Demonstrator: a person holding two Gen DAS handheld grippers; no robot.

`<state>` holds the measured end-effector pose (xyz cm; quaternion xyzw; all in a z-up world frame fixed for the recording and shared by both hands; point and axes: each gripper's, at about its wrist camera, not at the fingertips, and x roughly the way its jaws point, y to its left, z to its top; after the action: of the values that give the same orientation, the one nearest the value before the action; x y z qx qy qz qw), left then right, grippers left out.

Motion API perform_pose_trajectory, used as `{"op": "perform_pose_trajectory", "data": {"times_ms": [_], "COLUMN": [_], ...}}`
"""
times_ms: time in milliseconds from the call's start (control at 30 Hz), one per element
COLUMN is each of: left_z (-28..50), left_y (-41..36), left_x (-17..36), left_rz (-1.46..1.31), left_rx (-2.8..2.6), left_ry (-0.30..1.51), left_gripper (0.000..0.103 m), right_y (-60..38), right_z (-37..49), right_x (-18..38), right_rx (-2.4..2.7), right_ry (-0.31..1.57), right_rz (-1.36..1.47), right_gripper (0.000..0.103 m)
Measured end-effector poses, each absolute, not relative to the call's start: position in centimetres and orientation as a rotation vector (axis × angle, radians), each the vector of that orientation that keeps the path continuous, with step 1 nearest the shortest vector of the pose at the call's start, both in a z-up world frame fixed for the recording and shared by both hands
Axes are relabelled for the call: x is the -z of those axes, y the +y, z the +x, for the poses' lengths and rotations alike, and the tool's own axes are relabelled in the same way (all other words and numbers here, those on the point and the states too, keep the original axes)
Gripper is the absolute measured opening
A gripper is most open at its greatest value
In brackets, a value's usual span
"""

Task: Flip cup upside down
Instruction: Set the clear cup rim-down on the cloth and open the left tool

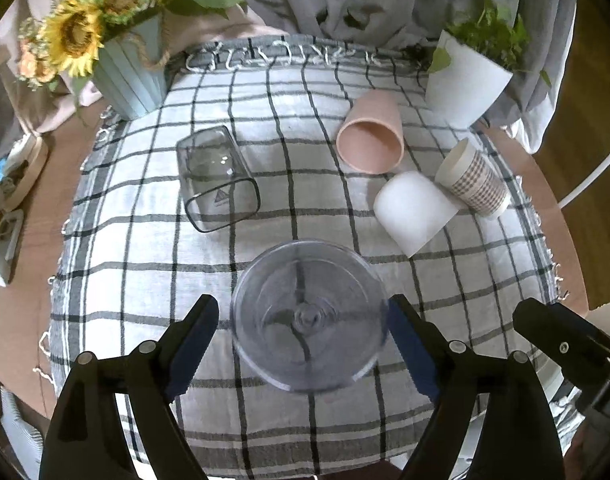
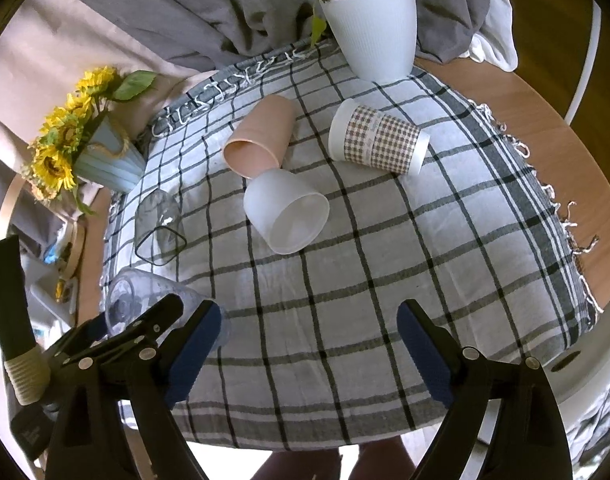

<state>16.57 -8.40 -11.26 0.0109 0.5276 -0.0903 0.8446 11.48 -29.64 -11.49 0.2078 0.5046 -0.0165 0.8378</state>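
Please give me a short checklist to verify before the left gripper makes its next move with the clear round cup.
1. Clear round cup sits between the left gripper fingers: ok.
2. Left jaws closed on the cup: not ok, a gap shows at the left pad.
3. Cup already upside down: cannot tell.
4. Right gripper open and holding nothing: ok.
5. Square clear cup and white cup apart from the round cup: ok.

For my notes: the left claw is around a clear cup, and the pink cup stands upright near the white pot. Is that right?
Not quite. The pink cup lies on its side, its mouth facing the camera, as the left wrist view shows. The rest holds: the left claw is around the clear cup, and the pink cup is near the white pot.
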Motion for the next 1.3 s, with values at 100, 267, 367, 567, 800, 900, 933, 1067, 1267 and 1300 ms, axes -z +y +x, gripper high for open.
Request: {"op": "perform_pose_trajectory", "data": {"times_ms": [100, 267, 367, 567, 800, 900, 933, 1067, 1267, 1300], "left_z": [15.2, 12.7, 11.3, 8.2, 4.4, 3.0, 2.6, 0.8, -1.4, -1.6], "left_y": [-7.9, -6.8, -6.1, -4.7, -3.5, -3.0, -2.9, -2.3, -1.7, -1.6], "left_x": [9.8, 7.0, 5.7, 3.5, 2.2, 1.9, 1.9, 1.3, 0.4, 0.3], "left_rz": [-0.004, -0.013, 0.003, 0.022, 0.041, 0.035, 0.034, 0.03, 0.038, 0.038], "left_rx": [0.188, 0.159, 0.114, 0.052, 0.025, 0.031, 0.031, 0.029, 0.039, 0.041], "left_ry": [1.074, 0.993, 0.943, 0.864, 0.842, 0.841, 0.84, 0.823, 0.791, 0.788], "left_gripper": [0.095, 0.102, 0.102, 0.102, 0.103, 0.103, 0.103, 0.102, 0.103, 0.103], "right_y": [-29.8, -29.7, -29.6, -28.6, -26.9, -26.3, -26.2, -25.5, -24.7, -24.7], "right_z": [10.9, 9.6, 8.5, 5.8, 2.2, 0.7, 0.3, -1.6, -4.0, -4.3], "right_x": [10.6, 8.5, 7.0, 4.4, 2.4, 1.8, 1.7, 1.3, 0.6, 0.6], "right_rx": [0.027, 0.014, 0.01, 0.014, 0.021, 0.031, 0.032, 0.034, 0.045, 0.047], "right_ry": [1.047, 0.991, 0.942, 0.866, 0.82, 0.805, 0.802, 0.788, 0.766, 0.765], "right_rz": [0.429, 0.425, 0.416, 0.37, 0.299, 0.277, 0.275, 0.261, 0.26, 0.261], "right_gripper": [0.09, 0.092, 0.094, 0.096, 0.096, 0.096, 0.096, 0.096, 0.096, 0.096]}}
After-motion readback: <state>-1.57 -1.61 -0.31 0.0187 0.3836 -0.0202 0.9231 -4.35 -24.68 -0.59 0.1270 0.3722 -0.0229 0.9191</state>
